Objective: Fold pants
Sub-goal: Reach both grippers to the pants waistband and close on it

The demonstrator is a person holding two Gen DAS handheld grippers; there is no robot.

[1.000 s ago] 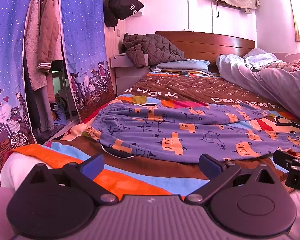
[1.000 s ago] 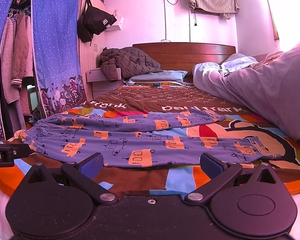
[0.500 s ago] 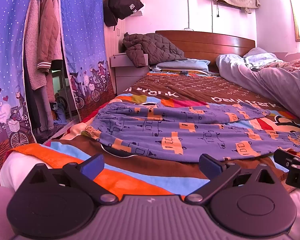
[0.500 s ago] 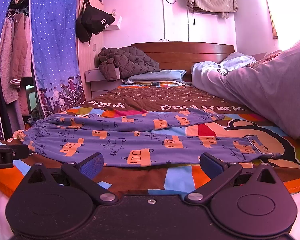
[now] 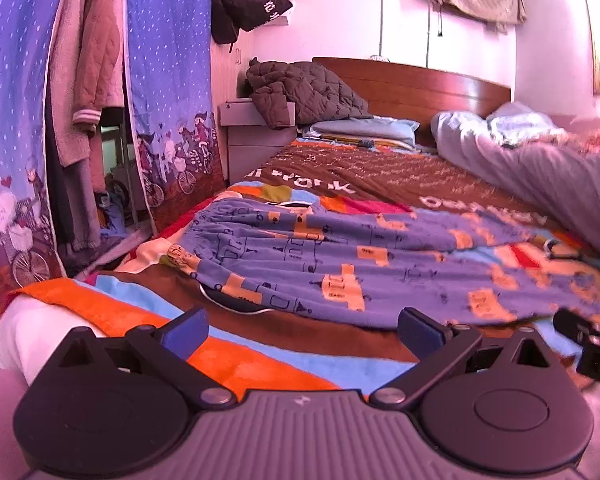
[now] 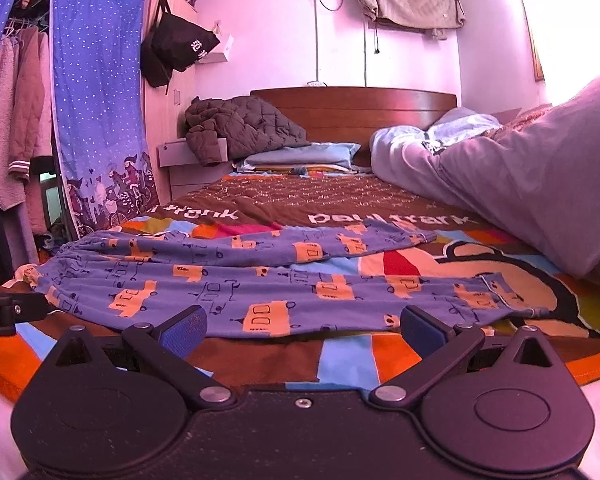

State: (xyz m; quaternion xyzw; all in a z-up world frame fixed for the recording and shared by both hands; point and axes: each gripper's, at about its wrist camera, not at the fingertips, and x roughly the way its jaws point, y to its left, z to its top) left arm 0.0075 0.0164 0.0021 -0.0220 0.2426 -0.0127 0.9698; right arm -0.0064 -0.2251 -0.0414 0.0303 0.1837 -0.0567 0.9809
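Blue pants (image 5: 340, 264) with orange car prints lie spread flat across the colourful bedspread (image 5: 228, 360), waistband at the left, both legs running right. They also show in the right wrist view (image 6: 260, 284). My left gripper (image 5: 300, 330) is open and empty, just short of the near waist edge. My right gripper (image 6: 302, 330) is open and empty, just short of the near leg's edge. The right gripper's body shows at the right edge of the left wrist view (image 5: 592, 340).
A grey duvet (image 6: 520, 184) is heaped along the bed's right side. A brown quilted jacket (image 6: 236, 128) and pillows (image 6: 300, 158) lie at the wooden headboard (image 6: 352, 116). A blue curtained wardrobe (image 5: 168, 72) with hanging clothes stands left of the bed.
Both grippers have edged slightly closer to the pants. The pants have not moved and both grippers stay open.
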